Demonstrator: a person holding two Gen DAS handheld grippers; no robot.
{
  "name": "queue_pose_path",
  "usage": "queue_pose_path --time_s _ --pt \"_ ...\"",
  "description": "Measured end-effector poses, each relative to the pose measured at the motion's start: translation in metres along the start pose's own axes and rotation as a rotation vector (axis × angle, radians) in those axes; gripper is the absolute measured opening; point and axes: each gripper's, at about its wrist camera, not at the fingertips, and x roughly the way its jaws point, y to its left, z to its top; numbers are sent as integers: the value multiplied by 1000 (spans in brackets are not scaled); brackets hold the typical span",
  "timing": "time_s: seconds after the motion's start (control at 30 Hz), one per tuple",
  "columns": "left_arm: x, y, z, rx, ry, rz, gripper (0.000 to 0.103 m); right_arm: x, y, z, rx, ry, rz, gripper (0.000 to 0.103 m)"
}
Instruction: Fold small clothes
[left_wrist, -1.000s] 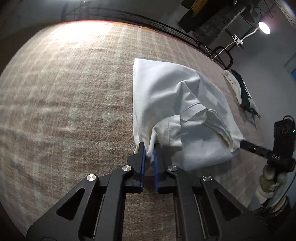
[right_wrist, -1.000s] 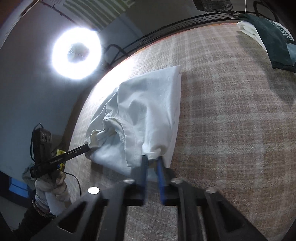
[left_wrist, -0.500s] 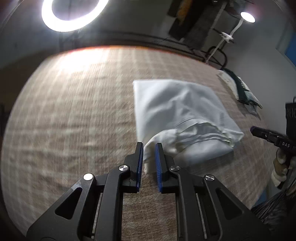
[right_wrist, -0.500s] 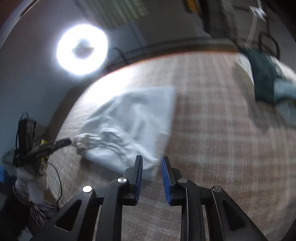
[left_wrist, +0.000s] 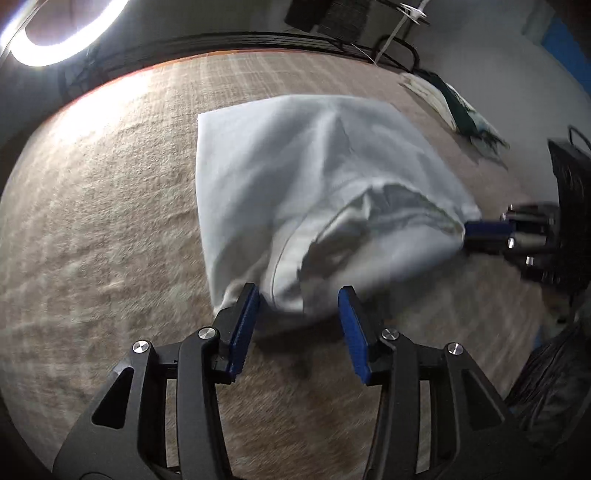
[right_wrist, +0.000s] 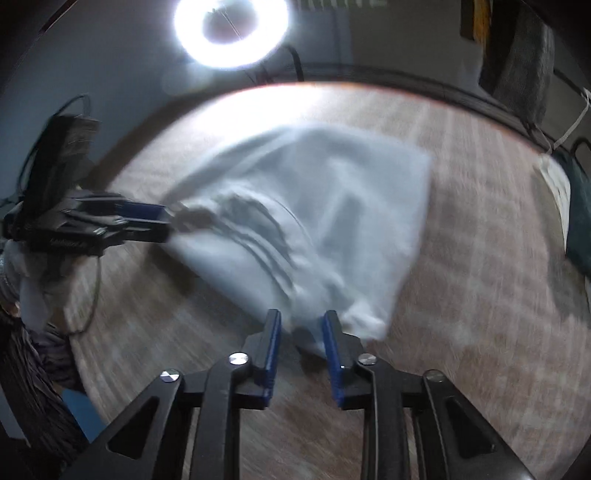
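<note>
Both grippers have let go of the white garment's near corners since a second ago.

Left wrist view: the left gripper (left_wrist: 299, 301) is spreading, jaws well apart; the folded white garment (left_wrist: 295, 177) lies on the woven tabletop (left_wrist: 92, 221), its rumpled hem between the pads (left_wrist: 243, 325), unpinched. At 3 o'clock, the right gripper (left_wrist: 484, 230) touches its corner.
Right wrist view: the right gripper (right_wrist: 301, 325) is narrowing, its jaws a little apart and clear of the blurred cloth (right_wrist: 351, 192); the left gripper (right_wrist: 144, 216) sits at 9 o'clock.

The white garment (left_wrist: 314, 177), pinched a second ago at both near corners, is released: the left gripper (left_wrist: 299, 321) is opening wide around its corner, and the right gripper (right_wrist: 301, 339), parted since then, is closing slightly, pads apart.
</note>
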Motion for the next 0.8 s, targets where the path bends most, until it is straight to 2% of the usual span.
queue_pose_path --time_s 0.1,0.2,0.23,0.3,0.37,0.4,0.43,0.53,0.6,0.67,0.7,0.8 --pt "-10 4 -8 -14 -10 24 46 -8 -7 -7 15 6 52 19" --pt "-29 1 -5 -2 -94 53 46 -27 -5 -7 7 -61 73 22" --pt "-32 -1 -2 17 -113 59 46 -30 -1 -6 -10 -75 63 30" --pt "-30 -10 4 64 -120 73 46 -32 9 -4 -66 -102 5 36" --pt "-21 -15 7 96 -100 63 46 -26 16 -2 -103 -92 -15 36" --pt "-16 -18 7 107 -87 56 42 -27 21 -4 -120 -89 -7 36" --pt "-9 -23 6 120 -68 59 34 -26 25 -6 -143 -82 -4 34" --pt "4 -20 2 126 -34 90 20 -15 33 -10 -195 -51 -35 30" --pt "5 -14 5 95 -39 80 15 -6 30 -11 -188 -22 -46 27" --pt "3 -11 7 77 -46 78 9 0 24 -12 -173 -6 -64 18" --pt "2 -10 8 77 -49 78 7 1 21 -11 -157 -10 -58 18" --pt "0 -13 7 86 -50 71 6 -6 23 -11 -143 -35 -46 19"
